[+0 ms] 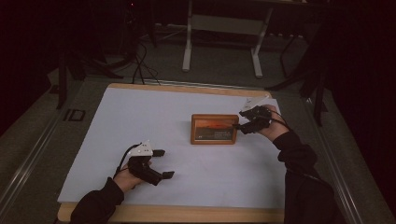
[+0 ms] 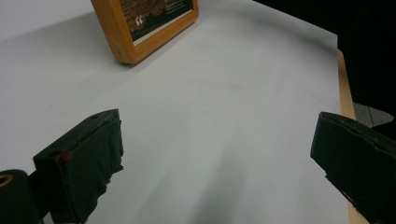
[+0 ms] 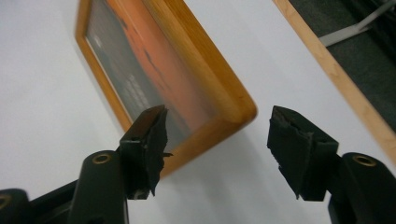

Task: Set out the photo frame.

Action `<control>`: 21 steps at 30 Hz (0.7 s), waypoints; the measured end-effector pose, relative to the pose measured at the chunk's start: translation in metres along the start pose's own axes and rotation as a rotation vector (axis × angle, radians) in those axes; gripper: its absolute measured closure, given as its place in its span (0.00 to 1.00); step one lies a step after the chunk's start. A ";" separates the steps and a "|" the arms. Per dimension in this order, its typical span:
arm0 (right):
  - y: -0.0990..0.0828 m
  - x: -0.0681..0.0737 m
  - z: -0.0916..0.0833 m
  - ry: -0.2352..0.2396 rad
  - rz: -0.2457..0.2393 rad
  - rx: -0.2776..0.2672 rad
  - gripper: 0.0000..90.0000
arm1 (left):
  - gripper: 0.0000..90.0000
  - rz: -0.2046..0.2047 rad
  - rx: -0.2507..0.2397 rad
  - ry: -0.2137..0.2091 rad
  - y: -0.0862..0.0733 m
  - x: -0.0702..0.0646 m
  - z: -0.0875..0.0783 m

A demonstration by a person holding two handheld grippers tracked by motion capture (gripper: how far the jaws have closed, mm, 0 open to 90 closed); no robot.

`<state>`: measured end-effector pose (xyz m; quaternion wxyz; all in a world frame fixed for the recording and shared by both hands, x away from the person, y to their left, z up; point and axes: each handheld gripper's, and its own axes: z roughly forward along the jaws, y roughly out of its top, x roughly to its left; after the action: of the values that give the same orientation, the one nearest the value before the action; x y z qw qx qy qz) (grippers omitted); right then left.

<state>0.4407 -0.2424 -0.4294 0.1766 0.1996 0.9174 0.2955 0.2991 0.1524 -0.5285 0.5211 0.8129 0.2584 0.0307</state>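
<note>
A wooden picture frame (image 1: 214, 129) with an orange sunset print stands upright near the middle of the white table. My right gripper (image 1: 237, 120) is at the frame's right end, open, its jaws straddling the frame's corner (image 3: 233, 112) without closing on it. The left gripper (image 1: 163, 163) hovers low over the table's front left, open and holding nothing. In the left gripper view the frame's lower corner (image 2: 140, 32) shows at the top, well ahead of the jaws.
The white sheet (image 1: 140, 116) covers a wooden table whose edge (image 1: 187, 213) shows at the front. Beyond the table stand a white stand (image 1: 223, 28) and dark cables (image 1: 137, 60) on the floor. Dark curtains flank both sides.
</note>
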 end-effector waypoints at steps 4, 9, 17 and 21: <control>-0.006 0.001 -0.006 0.017 0.077 -0.067 0.29 | 0.03 0.001 -0.004 -0.003 0.000 0.000 0.000; -0.014 0.007 -0.011 0.044 0.112 -0.110 0.22 | 0.03 0.003 -0.003 -0.005 0.000 -0.001 0.000; -0.024 0.022 -0.018 0.038 0.167 -0.190 0.16 | 0.03 0.017 -0.010 -0.005 0.001 -0.003 -0.001; -0.034 0.032 -0.017 0.038 0.193 -0.219 0.16 | 0.03 0.022 -0.011 -0.007 0.001 -0.004 -0.001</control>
<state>0.3972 -0.2609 -0.4434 0.1506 0.2607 0.8594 0.4133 0.2957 0.1515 -0.5267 0.5262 0.8127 0.2476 0.0349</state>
